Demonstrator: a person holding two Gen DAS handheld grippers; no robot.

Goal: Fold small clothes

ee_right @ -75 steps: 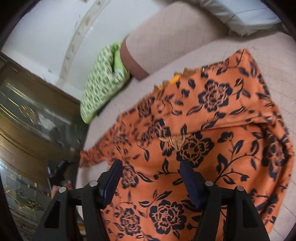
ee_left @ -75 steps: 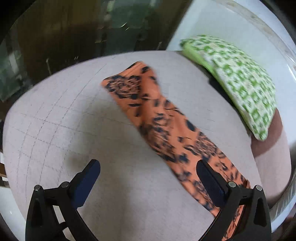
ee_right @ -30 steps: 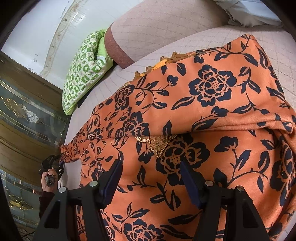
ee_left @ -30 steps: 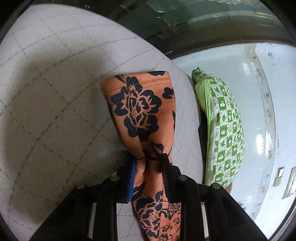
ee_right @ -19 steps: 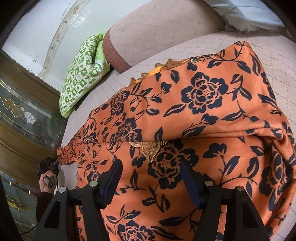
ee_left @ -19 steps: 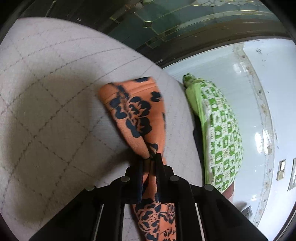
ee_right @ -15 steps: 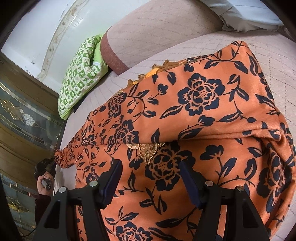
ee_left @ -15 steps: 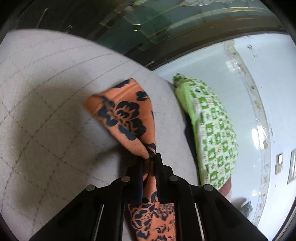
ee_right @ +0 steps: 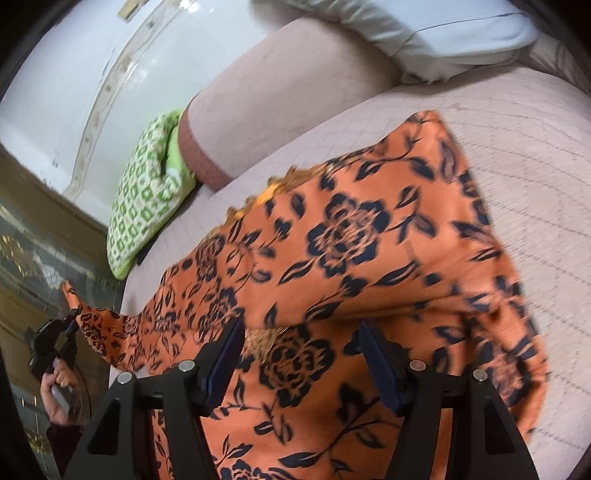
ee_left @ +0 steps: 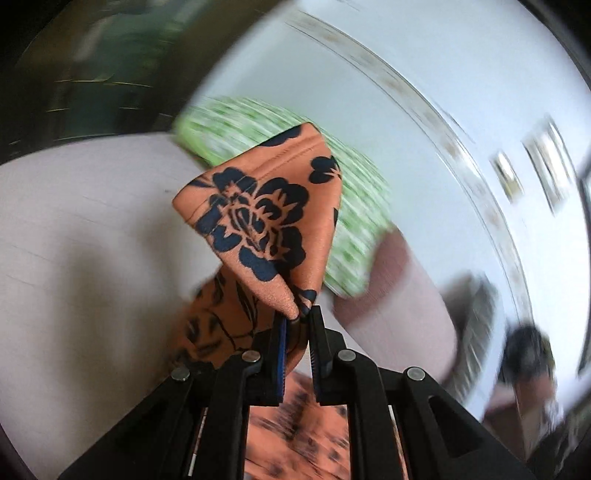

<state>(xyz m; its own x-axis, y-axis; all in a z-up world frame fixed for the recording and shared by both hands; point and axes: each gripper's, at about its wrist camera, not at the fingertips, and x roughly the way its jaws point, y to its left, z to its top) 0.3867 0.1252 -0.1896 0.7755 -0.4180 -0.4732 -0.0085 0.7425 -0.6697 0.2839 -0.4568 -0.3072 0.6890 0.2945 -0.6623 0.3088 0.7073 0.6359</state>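
Observation:
An orange garment with a dark blue flower print [ee_right: 343,258] lies spread on a pale quilted bed [ee_right: 535,155]. My left gripper [ee_left: 297,319] is shut on one end of the garment [ee_left: 258,221] and holds it raised above the bed. That gripper also shows at the far left of the right wrist view [ee_right: 55,339], with the cloth end lifted. My right gripper [ee_right: 301,339] is open and hovers just over the middle of the garment, near a gold embroidered patch [ee_right: 260,338].
A green and white patterned pillow [ee_right: 147,199] lies at the bed's far left edge, also seen in the left wrist view [ee_left: 351,206]. A pink bolster [ee_right: 288,107] and a pale pillow [ee_right: 443,33] lie at the head. Dark wood and glass doors [ee_right: 22,258] stand beyond.
My left gripper has closed on the garment's end and lifted it off the bed, swinging toward the pillow side. The right gripper has stayed open over the garment.

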